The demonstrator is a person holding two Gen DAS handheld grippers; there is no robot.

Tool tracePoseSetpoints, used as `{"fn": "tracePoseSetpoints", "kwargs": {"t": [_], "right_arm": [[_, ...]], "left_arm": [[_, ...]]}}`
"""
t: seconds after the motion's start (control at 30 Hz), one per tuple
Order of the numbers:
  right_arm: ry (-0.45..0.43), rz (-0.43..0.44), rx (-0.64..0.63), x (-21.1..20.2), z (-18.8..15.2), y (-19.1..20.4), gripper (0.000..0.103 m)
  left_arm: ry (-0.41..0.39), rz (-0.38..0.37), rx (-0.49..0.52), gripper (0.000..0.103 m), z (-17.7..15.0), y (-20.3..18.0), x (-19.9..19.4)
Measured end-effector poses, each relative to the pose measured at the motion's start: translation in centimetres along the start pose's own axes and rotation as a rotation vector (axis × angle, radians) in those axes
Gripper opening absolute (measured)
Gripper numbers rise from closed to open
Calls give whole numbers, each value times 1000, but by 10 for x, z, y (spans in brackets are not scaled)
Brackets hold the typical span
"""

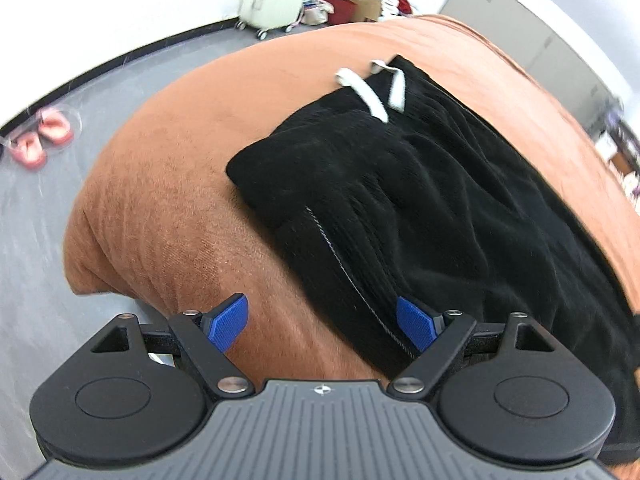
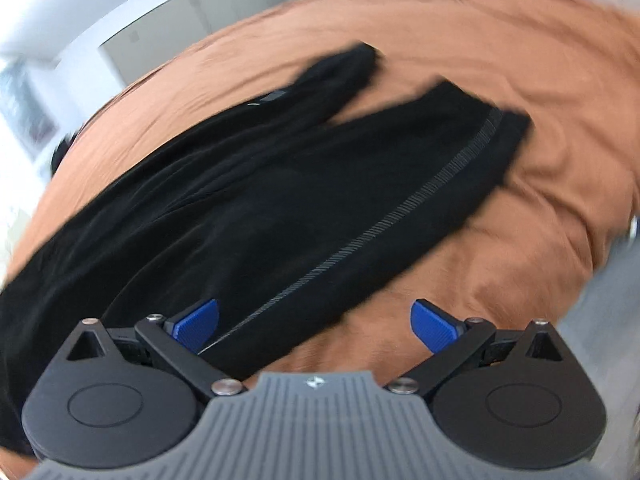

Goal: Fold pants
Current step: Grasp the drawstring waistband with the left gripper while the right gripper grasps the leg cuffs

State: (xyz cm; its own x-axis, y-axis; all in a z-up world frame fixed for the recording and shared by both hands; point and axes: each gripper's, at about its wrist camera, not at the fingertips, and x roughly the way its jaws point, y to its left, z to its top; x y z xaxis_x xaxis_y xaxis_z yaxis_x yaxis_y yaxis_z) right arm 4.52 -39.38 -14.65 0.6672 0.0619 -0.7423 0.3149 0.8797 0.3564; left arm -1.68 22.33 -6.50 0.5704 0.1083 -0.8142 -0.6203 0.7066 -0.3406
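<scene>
Bed [image 1: 168, 184] with rust-brown cover carries black pants [image 1: 420, 208] spread flat: waistband and white drawstring [image 1: 376, 100] toward left side, legs [image 2: 440, 152] splayed apart toward right. Left claw [image 1: 324, 322] and right claw [image 2: 314, 326] both wide open, holding nothing, hovering over the near edge. Risk: thick, loose fabric; a shallow pinch could catch one layer only, skewing the fold.

Each fisheye view looks forward and steeply down along its own gripper's fingers, from close above an orange-brown bedcover [image 1: 168, 200]. The left wrist view faces the waistband end of the black pants [image 1: 420, 208], the right wrist view their leg ends [image 2: 256, 208]. Both views share the pants' middle and the cover.
</scene>
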Motion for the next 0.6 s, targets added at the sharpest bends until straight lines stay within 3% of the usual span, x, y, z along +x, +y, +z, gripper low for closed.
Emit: {"fn": "tracePoseSetpoints", "kwargs": {"t": [0.17,0.27,0.43,0.6], "right_arm": [[-98,77,272,5,14,-60,98],[-133,99,401,13,21,-84,97],[-171,171,501,34,31,-112,78],[-161,180,591,63,36,-128,75]], "left_arm": [[5,-109,-145,103,3,16,18],[-13,-133,-167,103,1,17,27],[-9,-144,-152,103,6,8,38],[-19,-227,-175,103,15,3,44]]}}
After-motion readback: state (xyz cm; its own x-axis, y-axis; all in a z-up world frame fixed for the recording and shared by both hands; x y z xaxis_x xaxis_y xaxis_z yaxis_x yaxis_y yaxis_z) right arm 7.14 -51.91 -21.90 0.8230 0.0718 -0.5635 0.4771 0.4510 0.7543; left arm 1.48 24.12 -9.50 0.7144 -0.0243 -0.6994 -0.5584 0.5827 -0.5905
